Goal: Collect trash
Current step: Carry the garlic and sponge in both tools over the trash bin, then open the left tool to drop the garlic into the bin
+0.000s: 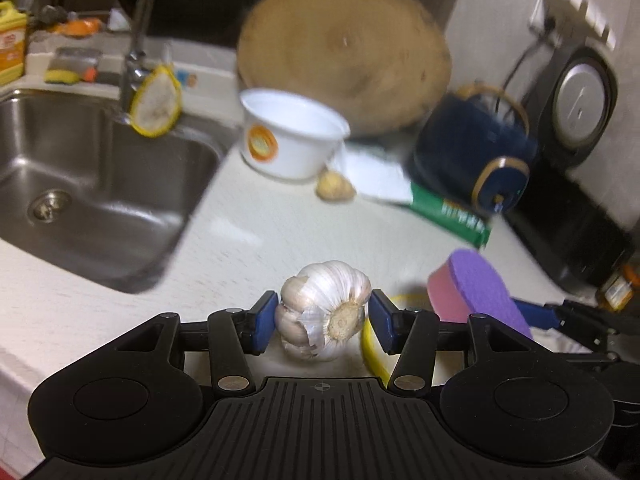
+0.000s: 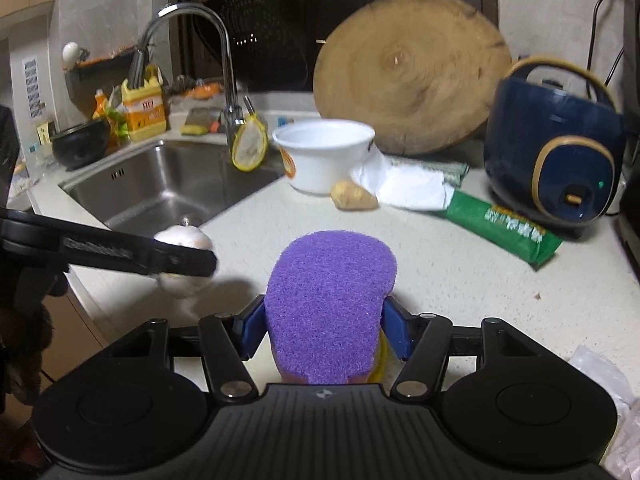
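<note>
Here, in the left wrist view, the left gripper (image 1: pixel 323 317) pinches a garlic bulb (image 1: pixel 325 309) between its blue pads (image 1: pixel 265 322); the bulb's root end faces the camera, and it appears to hang clear of the pale countertop (image 1: pixel 248 236). To the right, just beside it, the right gripper (image 1: pixel 556 316) carries a purple-and-pink sponge (image 1: pixel 476 292), so both hands are loaded — neither looks free to pick anything up. Ahead, well beyond the garlic, a white paper bowl (image 1: pixel 292 136) stands by the sink (image 1: pixel 100 184), with a ginger piece (image 1: pixel 335 189) touching its base and a green wrapper (image 1: pixel 452 216) lying to the right, its long axis running diagonally toward the blue rice cooker (image 1: pixel 476 152).

Then the right wrist view: the right gripper (image 2: pixel 324 326) grips the sponge (image 2: pixel 330 304) by its sides, purple face up, with the pads (image 2: pixel 394 328) pressed against it; a yellow rim (image 2: pixel 381 360) — of what I cannot tell — shows just beneath. The left gripper (image 2: pixel 176 258) sits to the left holding the garlic bulb (image 2: pixel 184 240) near the counter edge. The green wrapper (image 2: pixel 504 228) lies ahead and to the right, beside white crumpled paper (image 2: pixel 404 184), so by my judgement the right hand is the nearer one to that litter, while the paper bowl (image 2: pixel 324 156) lies roughly straight ahead of it. No bin is visible in either view.
</note>
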Available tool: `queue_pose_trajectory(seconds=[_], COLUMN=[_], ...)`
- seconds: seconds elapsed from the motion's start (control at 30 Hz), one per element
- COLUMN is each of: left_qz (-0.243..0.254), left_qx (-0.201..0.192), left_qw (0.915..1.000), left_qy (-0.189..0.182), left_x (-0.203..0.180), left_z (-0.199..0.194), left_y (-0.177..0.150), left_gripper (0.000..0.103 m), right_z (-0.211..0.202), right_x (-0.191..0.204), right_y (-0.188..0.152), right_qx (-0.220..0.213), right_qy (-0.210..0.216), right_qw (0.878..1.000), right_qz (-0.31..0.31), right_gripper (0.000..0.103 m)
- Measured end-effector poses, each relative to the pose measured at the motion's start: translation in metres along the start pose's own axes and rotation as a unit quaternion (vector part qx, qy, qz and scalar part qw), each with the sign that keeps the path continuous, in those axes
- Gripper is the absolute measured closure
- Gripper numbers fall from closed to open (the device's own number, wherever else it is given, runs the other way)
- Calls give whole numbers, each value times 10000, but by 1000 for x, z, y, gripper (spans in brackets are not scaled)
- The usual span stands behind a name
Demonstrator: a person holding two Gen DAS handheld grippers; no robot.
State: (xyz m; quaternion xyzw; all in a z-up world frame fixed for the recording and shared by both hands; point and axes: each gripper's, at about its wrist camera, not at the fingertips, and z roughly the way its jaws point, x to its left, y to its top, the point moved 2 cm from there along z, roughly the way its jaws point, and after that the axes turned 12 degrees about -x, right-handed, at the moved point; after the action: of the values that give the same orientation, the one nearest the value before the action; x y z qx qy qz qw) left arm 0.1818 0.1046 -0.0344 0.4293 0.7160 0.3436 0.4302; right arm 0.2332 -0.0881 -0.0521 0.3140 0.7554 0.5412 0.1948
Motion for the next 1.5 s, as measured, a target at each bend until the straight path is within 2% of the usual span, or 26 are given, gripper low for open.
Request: queue_pose_trajectory(seconds=[0.17,0.27,0.37,0.43,0.47,0.57,0.67,0.77,0.93,1.0,1.07,1.17,1.23,1.27,1.33,1.5], left_qz=[-237,-470,-592,-661,-684,-437,-232,-502,-792,-526,-415,-779,-1152,-1108,-974,-1564], left_qx=[-401,-483,-285,63,357,1381,2441,3048,3544,3715,3818,3868,3896,3899,3740,3045], left_qw=[9989,9977,9973,9961,9941,9808,9529,9354,9237,9201,9168,9137,9084,9081,9166,9356], left_qy=[-26,65,342,573,758,1302,1786,1719,1218,1124,1092,976,987,1050,1026,866], left_x=[36,69,103,125,137,165,190,207,204,199,201,220,237,241,244,246], left_z=[-59,-96,-123,-129,-129,-117,-98,-77,-18,11,40,74,83,84,77,20], left_y=[8,-1,-22,-45,-59,-111,-179,-246,-338,-375,-404,-441,-456,-457,-444,-376], left_gripper=[48,48,48,48,48,48,48,48,49,50,67,69,67,67,67,67], right_z=[-20,-29,-33,-29,-25,-9,1,10,34,44,55,69,77,80,77,101], right_x=[42,77,116,138,148,166,177,180,177,177,179,180,177,178,178,190], right_y=[3,-2,-19,-36,-48,-89,-128,-173,-253,-278,-294,-311,-319,-323,-333,-350], right_qx=[-135,-63,250,556,784,1636,2365,2860,3556,3703,3719,3633,3614,3625,3624,3708], right_qy=[236,482,892,1037,1055,1072,1032,979,823,830,805,761,789,818,885,910], right_qw=[9995,9987,9952,9920,9901,9801,9659,9530,9302,9242,9235,9266,9269,9264,9260,9225], right_qz=[-148,-181,-305,-466,-499,-355,-216,-217,-397,-414,-478,-603,-629,-612,-578,-562], right_gripper=[42,42,42,42,42,42,43,42,42,43,43,43,43,43,43,42])
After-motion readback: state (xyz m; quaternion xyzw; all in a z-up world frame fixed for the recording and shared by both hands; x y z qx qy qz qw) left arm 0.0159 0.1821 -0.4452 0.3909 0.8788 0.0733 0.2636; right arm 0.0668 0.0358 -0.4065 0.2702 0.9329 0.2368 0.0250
